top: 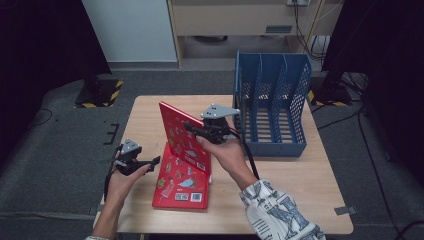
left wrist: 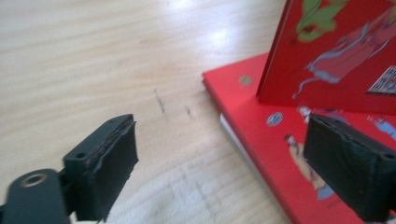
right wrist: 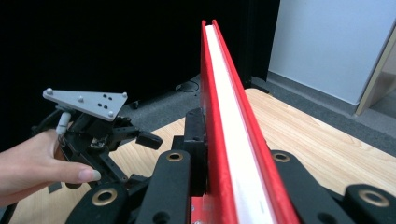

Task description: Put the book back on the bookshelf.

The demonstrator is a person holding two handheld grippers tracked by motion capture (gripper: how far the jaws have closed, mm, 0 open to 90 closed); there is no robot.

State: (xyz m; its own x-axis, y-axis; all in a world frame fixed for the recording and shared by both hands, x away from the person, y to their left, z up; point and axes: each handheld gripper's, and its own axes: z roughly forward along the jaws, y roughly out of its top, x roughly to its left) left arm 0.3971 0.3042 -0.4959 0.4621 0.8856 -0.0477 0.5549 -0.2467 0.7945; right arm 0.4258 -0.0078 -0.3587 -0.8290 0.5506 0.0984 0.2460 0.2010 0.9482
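Left gripper (top: 150, 162): I have its jaws standing wide with nothing between them, low at the table's near-left, just left of the flat book.
Flat red picture book with cartoon stickers (top: 181, 184): lies on the pale wooden table (top: 300, 190), near centre; its long axis runs near to far, its left edge facing my open fingers (left wrist: 112, 158).
Upright red hardcover book (top: 182, 135): stands tilted on its lower edge atop the flat book's far part.
Right gripper (top: 192, 127): I have it clamped tight on the upright book's right-hand edge, white pages (right wrist: 233, 140) showing between the jaws.
Blue plastic slotted file rack (top: 272, 105): far right, well apart; my right hand is the nearer one to it.
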